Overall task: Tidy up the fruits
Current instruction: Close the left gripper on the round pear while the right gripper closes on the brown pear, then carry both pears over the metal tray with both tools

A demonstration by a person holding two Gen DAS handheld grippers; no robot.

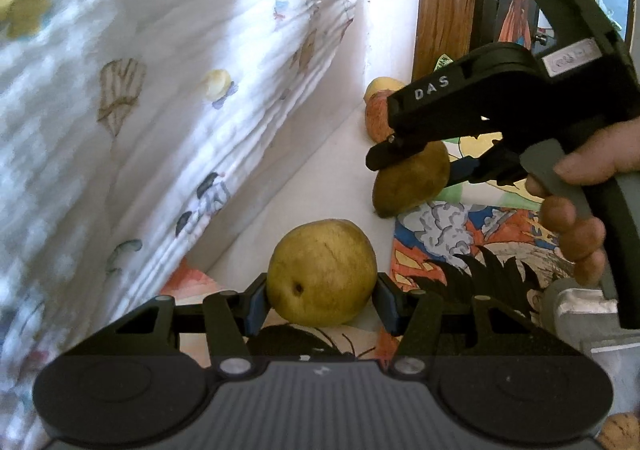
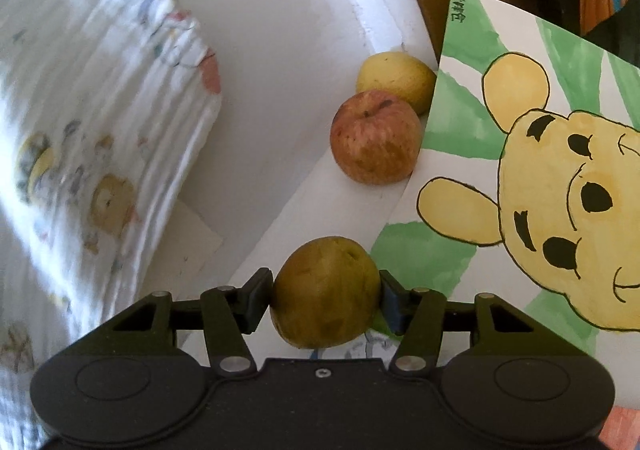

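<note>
On the far left I see a white printed cloth hanging down beside the white surface. My left claw is clamped on a yellow-green pear; both pads press its sides and the dimpled end faces my camera. I cannot tell whether the pear touches what lies beneath it. Under it and to the right lies a colourful cartoon drawing.

Farther off and to the right, my right claw comes in from the right, gripped by a hand, and it is closed on a darker brownish pear just above the edge of the drawing.

From the right wrist view, the right claw pinches that brownish pear between its two pads, low and near in the frame. Beyond it, along the white surface near the wall, sits a red apple, and just behind it, touching or nearly so, a yellow fruit. To their right a bear painting with green rays lies flat, its left edge just beside the apple.
</note>
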